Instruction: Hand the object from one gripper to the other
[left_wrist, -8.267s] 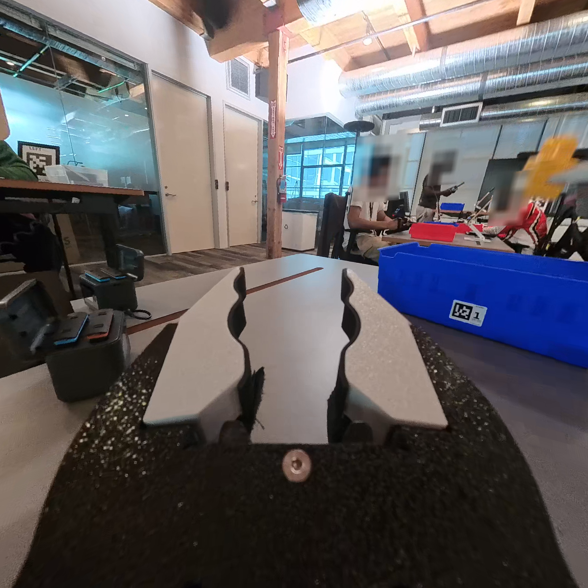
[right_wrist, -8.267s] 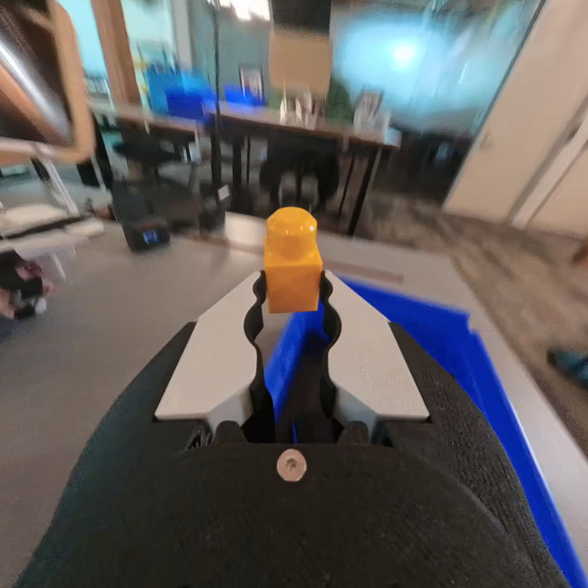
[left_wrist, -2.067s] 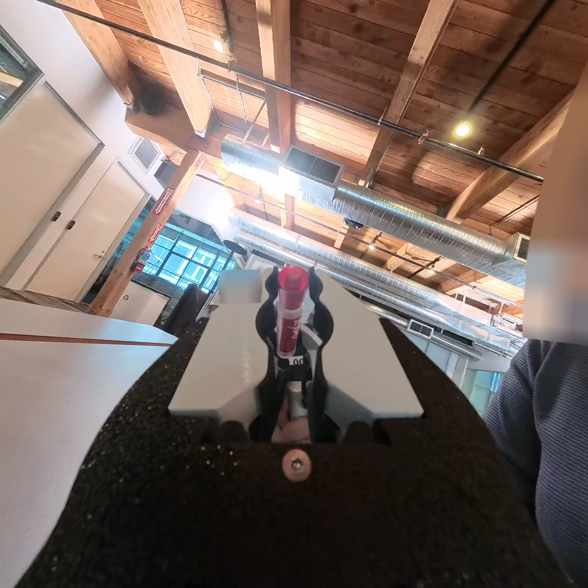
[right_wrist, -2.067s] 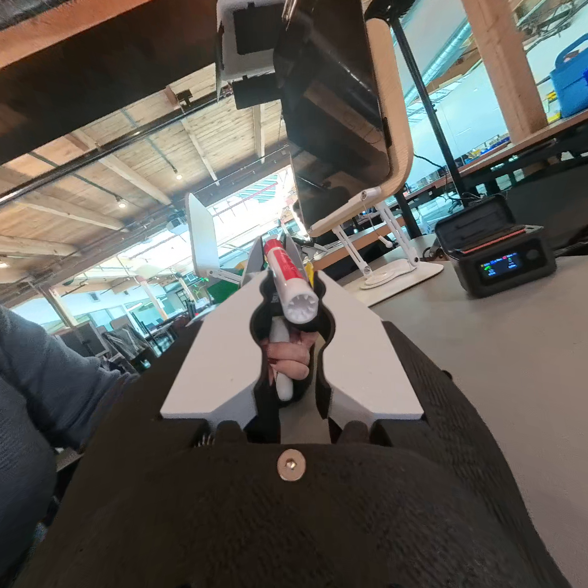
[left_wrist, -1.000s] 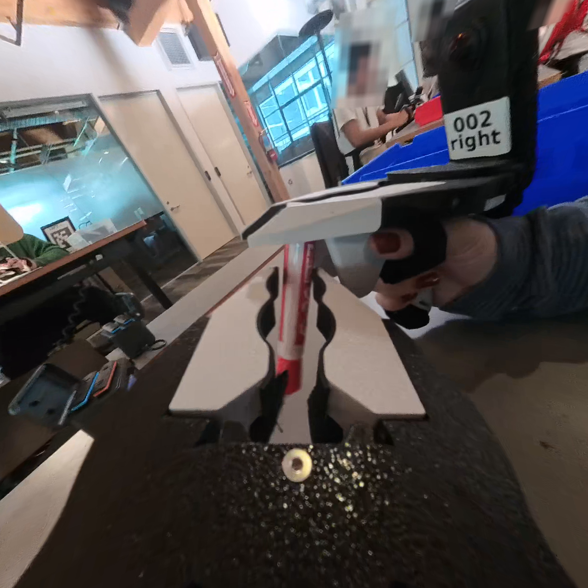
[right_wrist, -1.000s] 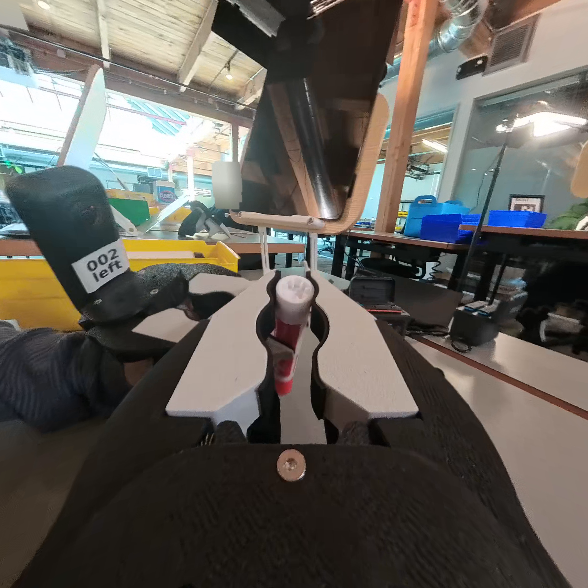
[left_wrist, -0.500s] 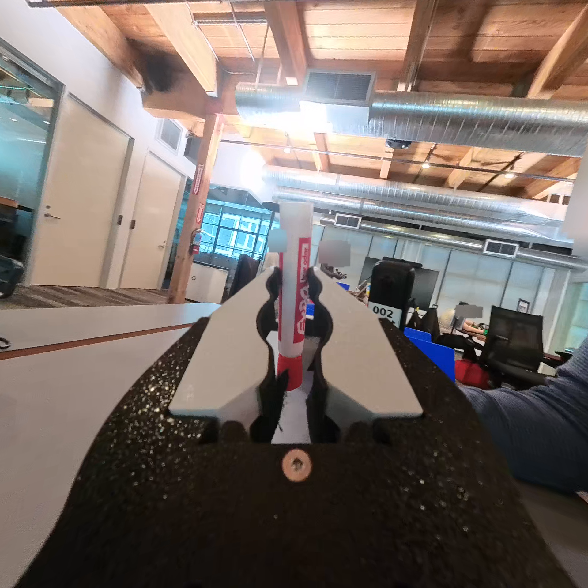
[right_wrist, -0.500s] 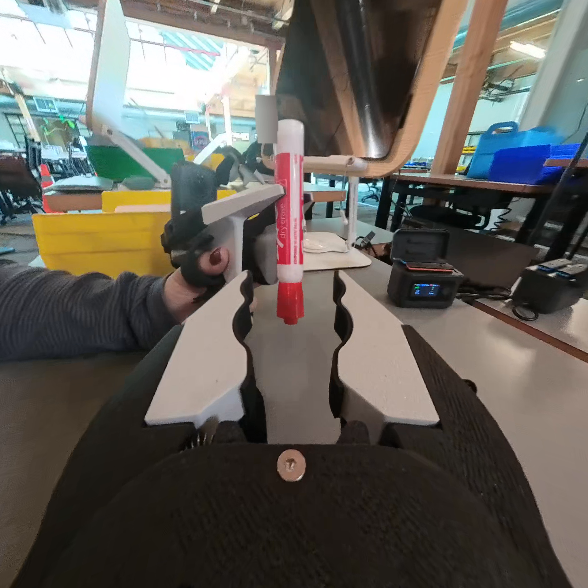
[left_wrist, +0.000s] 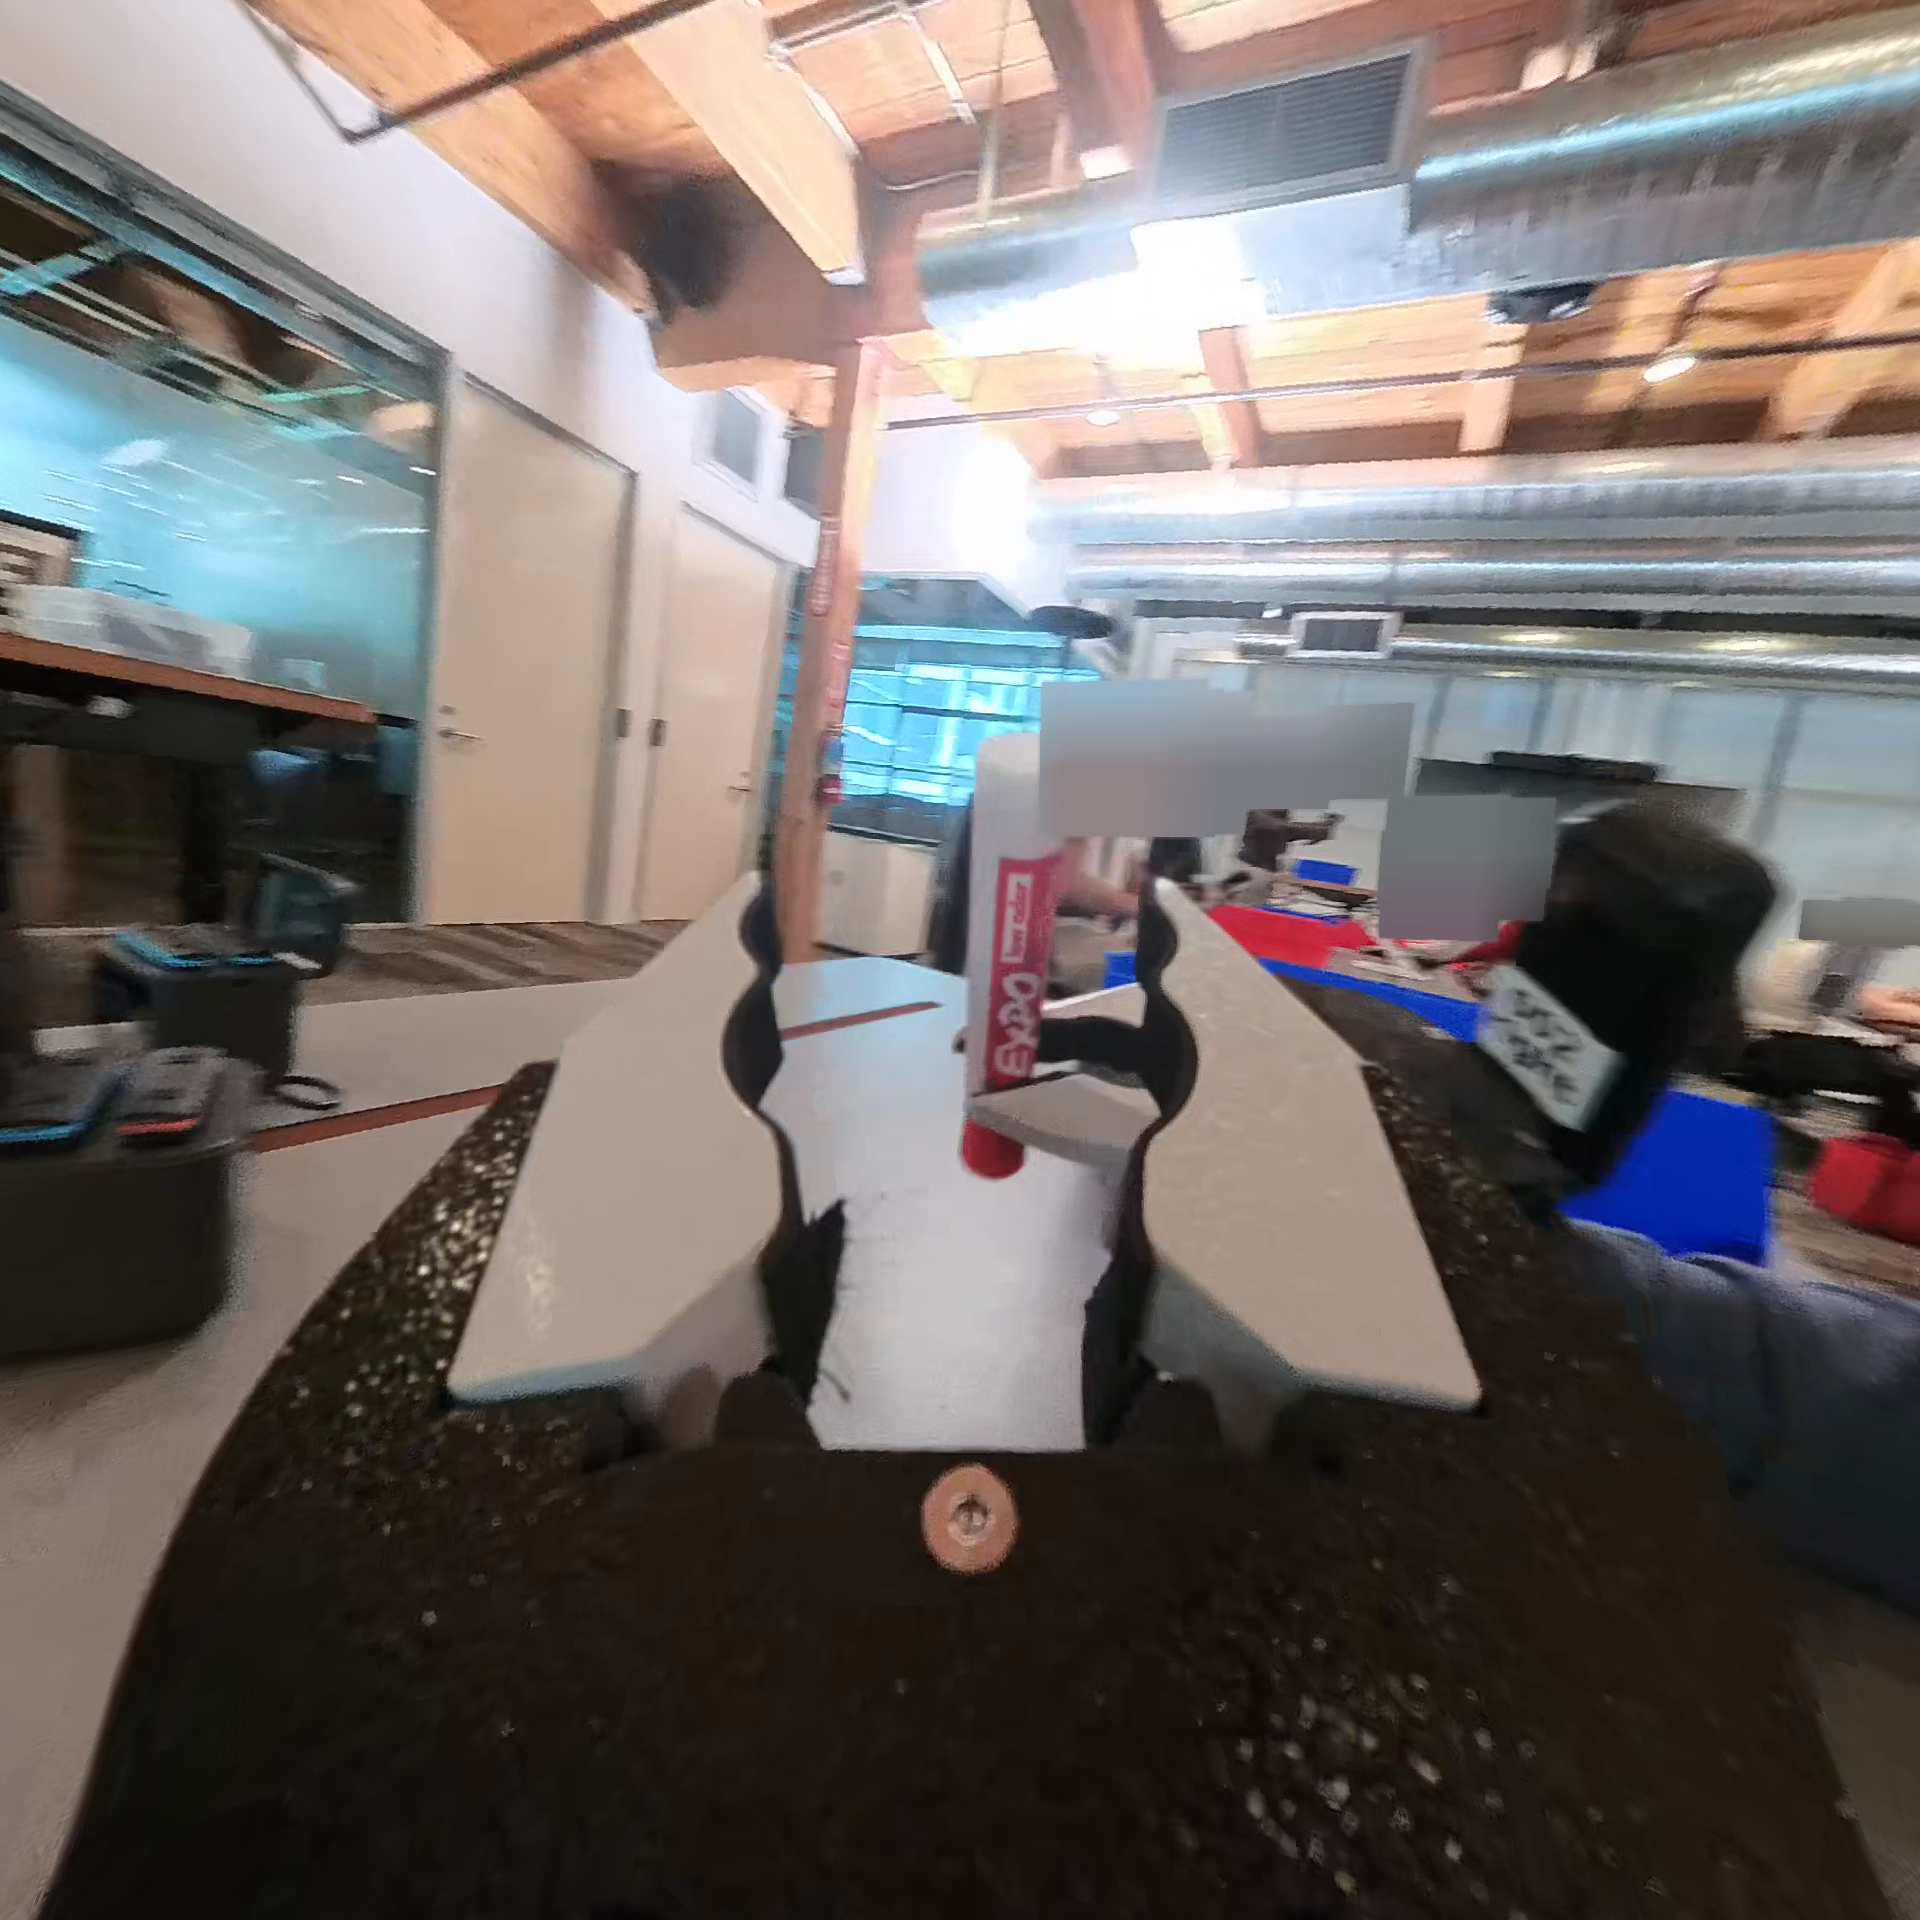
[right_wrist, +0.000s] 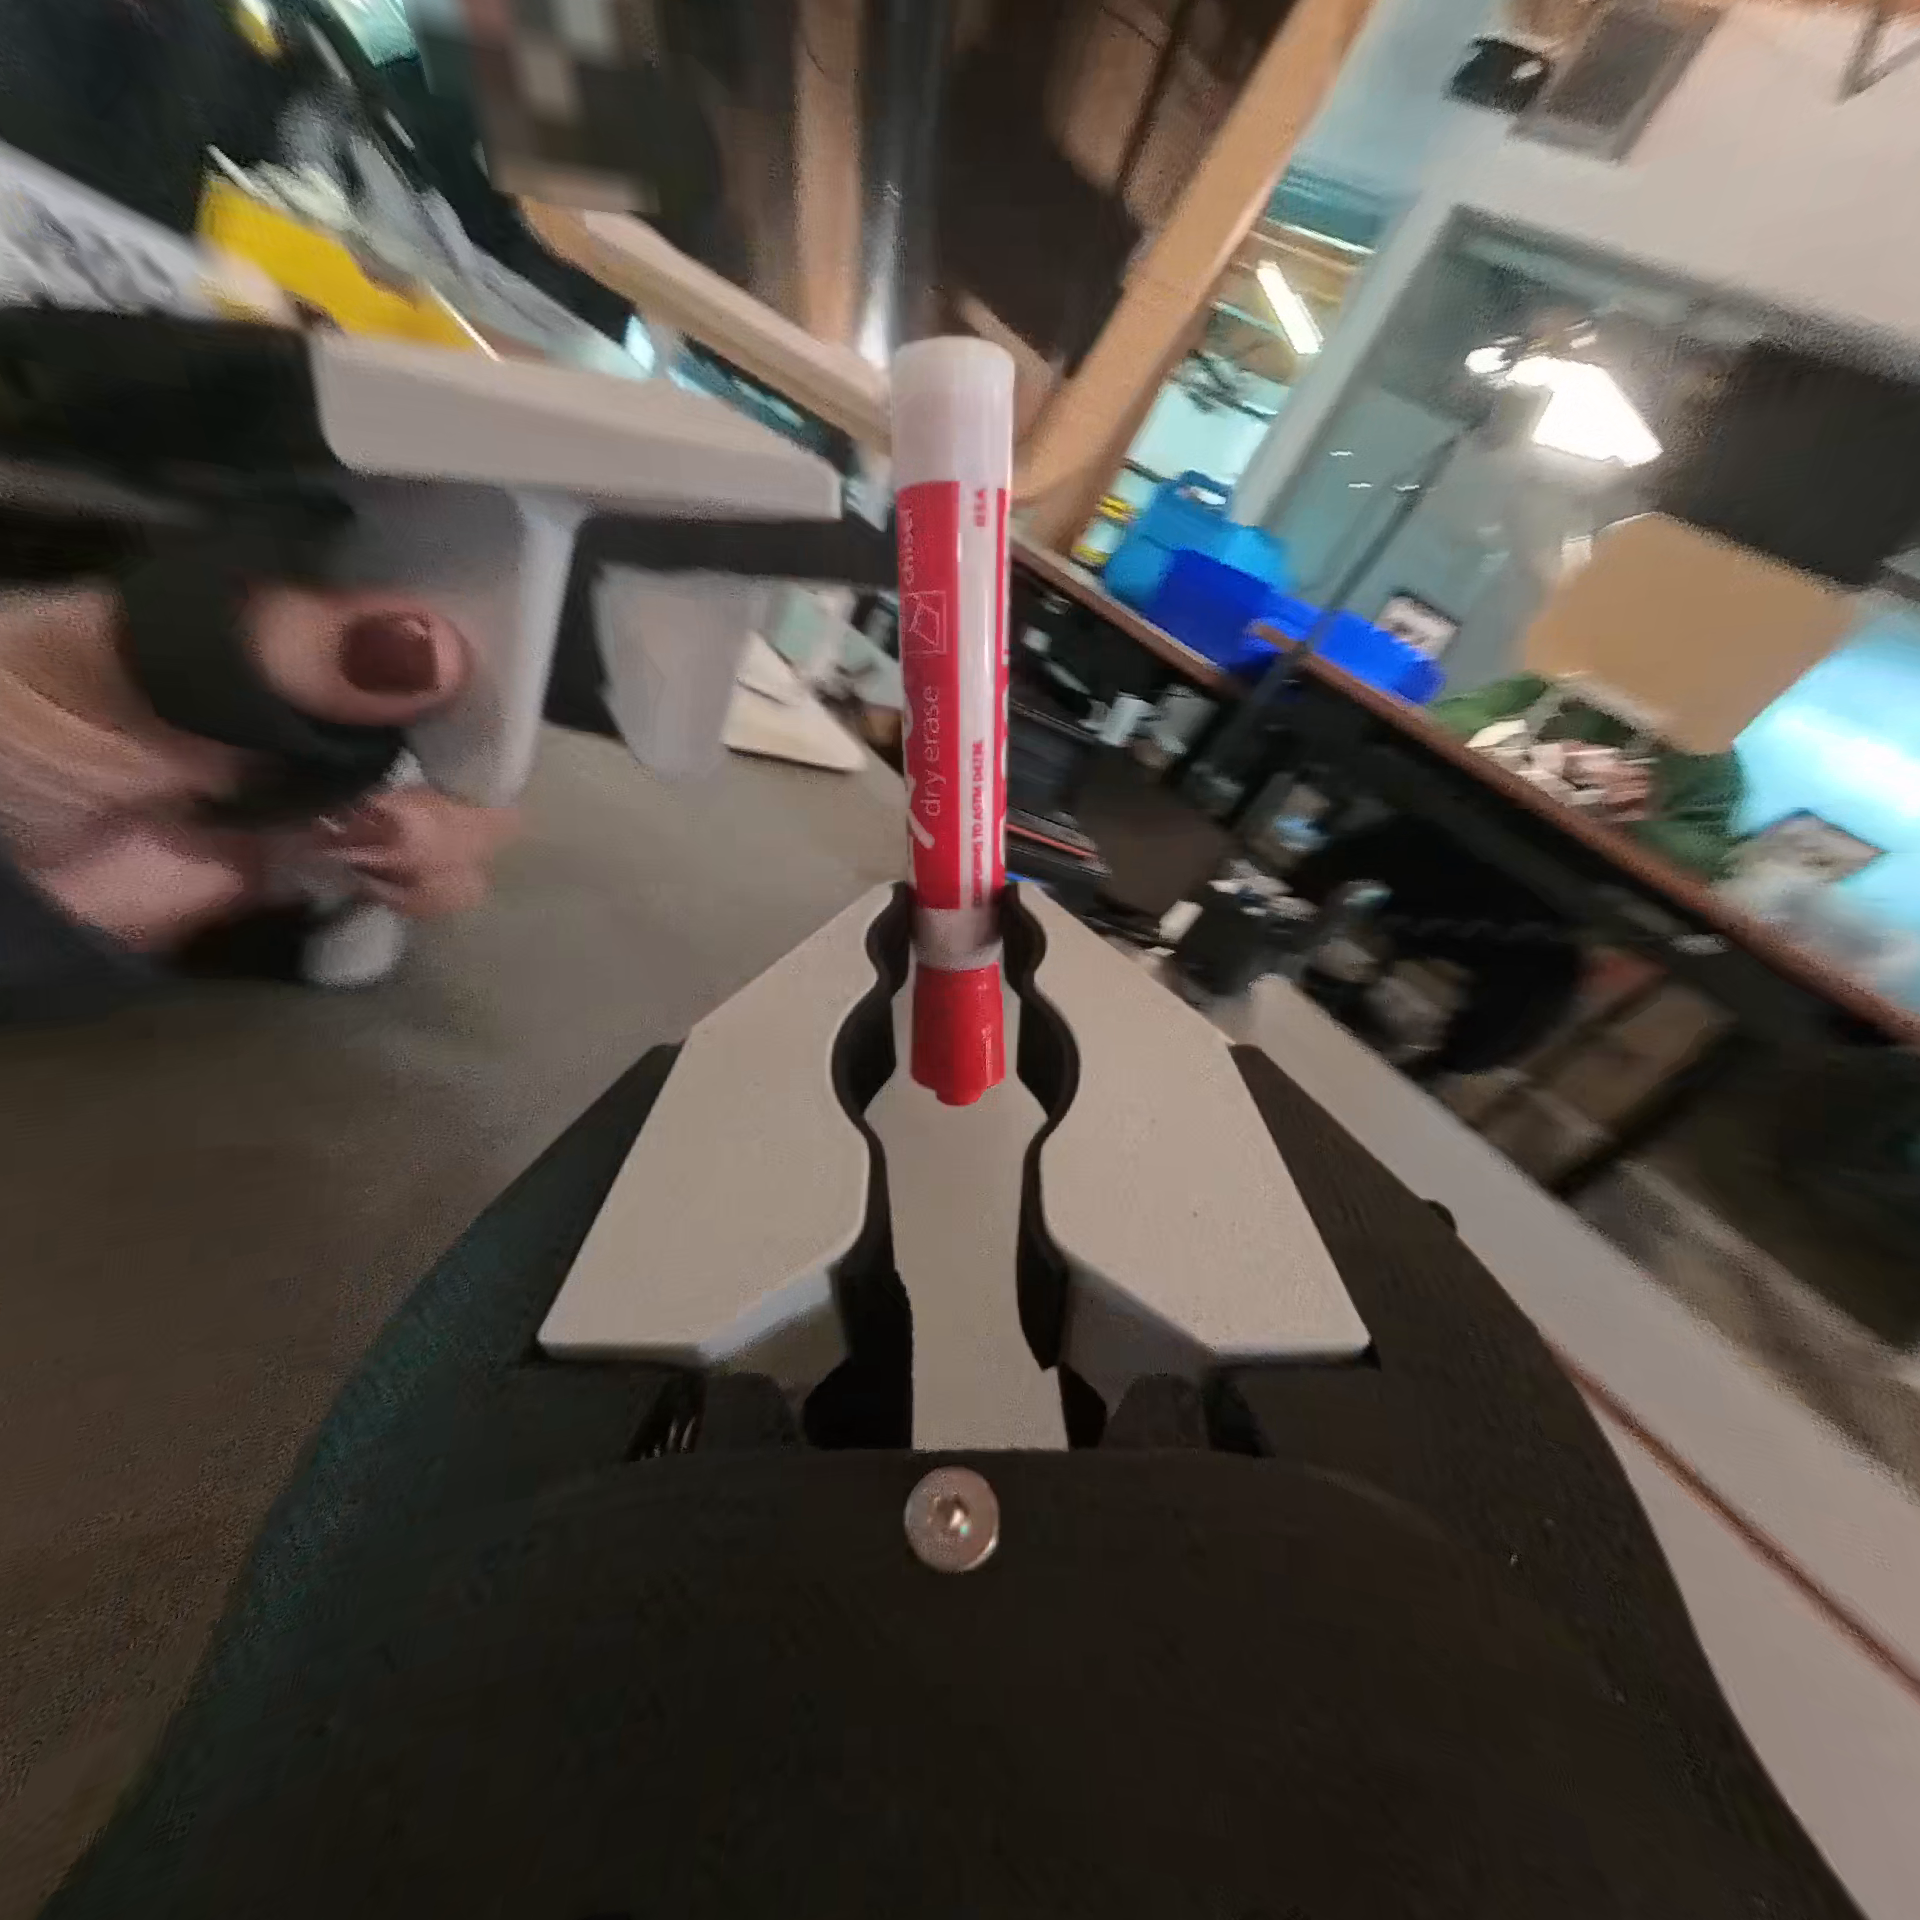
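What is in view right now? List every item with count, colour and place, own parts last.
Red-and-white dry-erase marker: one, upright, clamped in the right gripper, red cap down.
Grey tabletop: one, under both grippers.
Black charging cases: two, left on the table.
Blue plastic bins: several, behind the right gripper and on far desks.
Wooden post: one, brown, centre background.
Silver ceiling ducts: several, overhead.
Left gripper: white fingers, open, empty.
Right gripper: white fingers, shut on the marker.
Hand: one, holding the left gripper.

grey table (left_wrist: 395, 1049); black cases (left_wrist: 104, 1195) on left part.
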